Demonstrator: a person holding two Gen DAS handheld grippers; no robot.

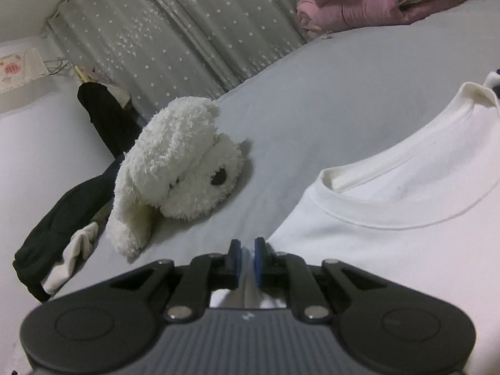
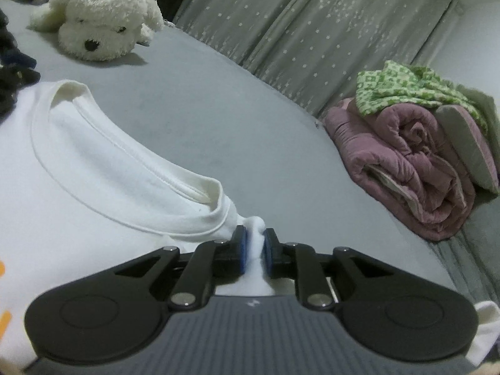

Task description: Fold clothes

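Observation:
A white T-shirt (image 1: 390, 234) lies front up on the grey bed sheet (image 1: 312, 109), its round collar facing away from me. My left gripper (image 1: 247, 250) is shut on a thin fold of the shirt's shoulder at the left of the collar. In the right wrist view the same shirt (image 2: 78, 172) spreads to the left, and an orange print shows at its left edge. My right gripper (image 2: 254, 240) pinches a bunched bit of the other shoulder, just right of the collar, and its blue pads (image 2: 242, 250) press the white cloth from both sides.
A white plush dog (image 1: 178, 162) (image 2: 103, 22) lies on the sheet beyond the shirt. Dark clothes and a white sock (image 1: 62, 218) are heaped at the left. A rolled pink quilt (image 2: 406, 162) with a green patterned cloth (image 2: 406, 87) sits at the right. A starred grey curtain (image 1: 187, 31) hangs behind.

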